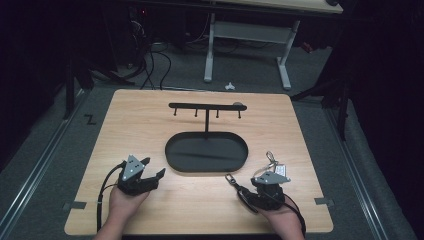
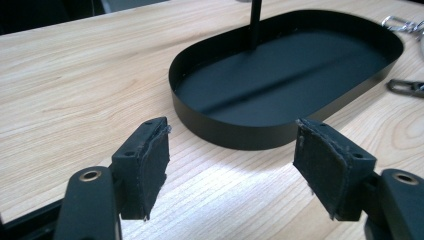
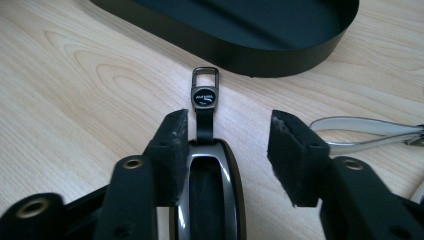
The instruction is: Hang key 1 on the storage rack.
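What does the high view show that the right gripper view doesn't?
Extra in the high view: the hook bar on its post above the tray, the left gripper with open jaws, and the whole table. Extra in the right gripper view: the logo tab on the key clip, which lies between the open jaws of the right gripper. Shared: tray, key clip, a silver ring and the right gripper.
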Motion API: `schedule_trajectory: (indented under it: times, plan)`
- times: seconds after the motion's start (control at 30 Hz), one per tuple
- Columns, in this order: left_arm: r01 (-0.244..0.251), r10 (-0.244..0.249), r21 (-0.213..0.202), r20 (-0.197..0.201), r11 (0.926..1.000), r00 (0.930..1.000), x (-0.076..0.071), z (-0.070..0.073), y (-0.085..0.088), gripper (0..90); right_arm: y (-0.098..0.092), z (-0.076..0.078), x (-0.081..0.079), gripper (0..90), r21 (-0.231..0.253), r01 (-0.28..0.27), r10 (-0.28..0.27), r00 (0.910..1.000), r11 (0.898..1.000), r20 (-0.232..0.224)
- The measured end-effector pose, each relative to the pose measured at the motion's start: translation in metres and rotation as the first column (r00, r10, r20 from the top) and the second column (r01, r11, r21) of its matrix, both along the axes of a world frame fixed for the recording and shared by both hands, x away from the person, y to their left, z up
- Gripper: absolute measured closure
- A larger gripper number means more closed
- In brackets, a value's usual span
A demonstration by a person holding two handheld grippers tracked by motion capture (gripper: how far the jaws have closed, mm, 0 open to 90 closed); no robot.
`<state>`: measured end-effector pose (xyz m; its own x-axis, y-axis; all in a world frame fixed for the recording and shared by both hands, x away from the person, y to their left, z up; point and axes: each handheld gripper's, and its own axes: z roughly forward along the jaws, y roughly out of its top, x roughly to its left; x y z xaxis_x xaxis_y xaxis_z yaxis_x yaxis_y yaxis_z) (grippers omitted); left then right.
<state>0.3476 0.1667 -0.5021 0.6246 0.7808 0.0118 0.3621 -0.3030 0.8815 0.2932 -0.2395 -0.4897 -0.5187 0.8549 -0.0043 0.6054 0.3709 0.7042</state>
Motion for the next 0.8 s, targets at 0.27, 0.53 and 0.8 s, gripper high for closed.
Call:
schedule_trajectory:
  times: [0.27, 0.53, 0.8]
  plan:
    - [-0.015, 0.015, -0.026, -0.006, 0.9995, 0.9999, 0.004, 0.000, 0.006, 28.4, 0.013, 0.009, 0.013, 43.2, -0.061, -0.020, 0.014, 0.9950, 0.998, -0.098]
    - [0.009, -0.010, -0.051, -0.028, 0.9987, 0.9996, 0.006, 0.000, 0.005, 29.8, 0.020, 0.010, 0.020, 43.8, -0.162, -0.092, 0.059, 0.9784, 0.983, -0.198]
    - [0.038, -0.038, -0.024, -0.013, 0.9990, 0.9992, -0.003, 0.002, 0.004, 32.4, 0.032, 0.016, 0.033, 42.8, -0.220, -0.146, 0.074, 0.9489, 0.964, -0.307]
